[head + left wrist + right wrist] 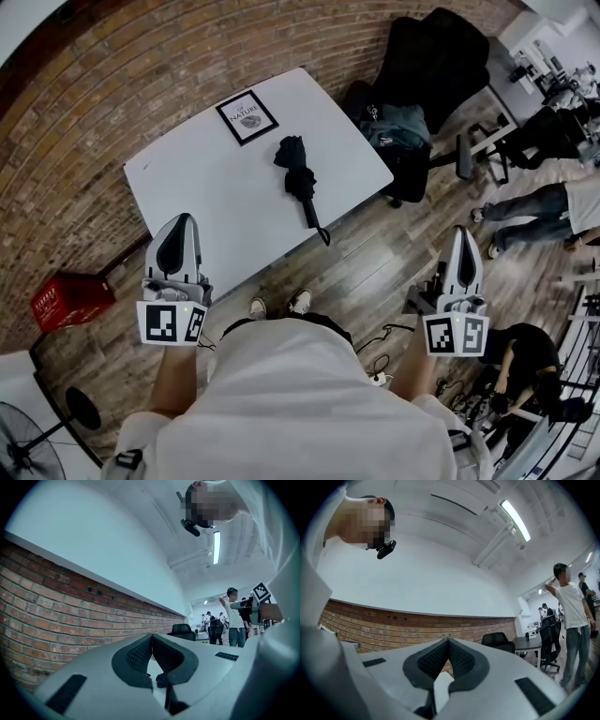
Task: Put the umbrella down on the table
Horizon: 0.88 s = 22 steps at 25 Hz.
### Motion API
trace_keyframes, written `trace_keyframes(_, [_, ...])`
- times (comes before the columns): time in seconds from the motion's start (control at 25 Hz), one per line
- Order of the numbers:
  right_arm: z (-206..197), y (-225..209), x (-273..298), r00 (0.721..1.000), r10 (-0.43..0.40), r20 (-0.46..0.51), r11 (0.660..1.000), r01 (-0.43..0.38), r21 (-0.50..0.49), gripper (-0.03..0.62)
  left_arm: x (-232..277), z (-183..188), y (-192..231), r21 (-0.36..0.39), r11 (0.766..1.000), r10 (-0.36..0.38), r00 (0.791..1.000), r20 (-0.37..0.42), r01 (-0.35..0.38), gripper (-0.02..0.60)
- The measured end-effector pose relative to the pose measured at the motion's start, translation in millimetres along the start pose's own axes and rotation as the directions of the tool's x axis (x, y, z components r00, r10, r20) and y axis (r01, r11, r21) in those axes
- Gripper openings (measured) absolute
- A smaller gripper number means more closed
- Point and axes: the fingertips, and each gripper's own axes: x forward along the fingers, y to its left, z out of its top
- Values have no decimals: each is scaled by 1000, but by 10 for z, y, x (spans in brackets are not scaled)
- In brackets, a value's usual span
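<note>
Black and folded, the umbrella [300,178] is lying on the white table [206,187] just beside a framed print [247,116], its handle end poking past the table's near edge. Neither gripper is touching it. The left gripper [183,220] is hovering over the table's near corner with its jaws pressed together on nothing, and the right gripper [461,234] is hanging well apart over the wooden floor [375,272], its jaws likewise closed and empty.
</note>
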Motion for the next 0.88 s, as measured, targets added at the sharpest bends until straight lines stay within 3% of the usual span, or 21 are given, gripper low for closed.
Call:
trace_keyframes(0.16, [-85, -52, 21, 999, -34, -42, 999, 33, -33, 20, 4, 1, -9, 1, 1000, 0, 1000, 3, 0, 23])
trace_keyframes(0.88, [-139, 44, 120, 999, -5, -44, 1000, 4, -28, 20, 8, -2, 42, 8, 1000, 10, 1000, -2, -10, 23])
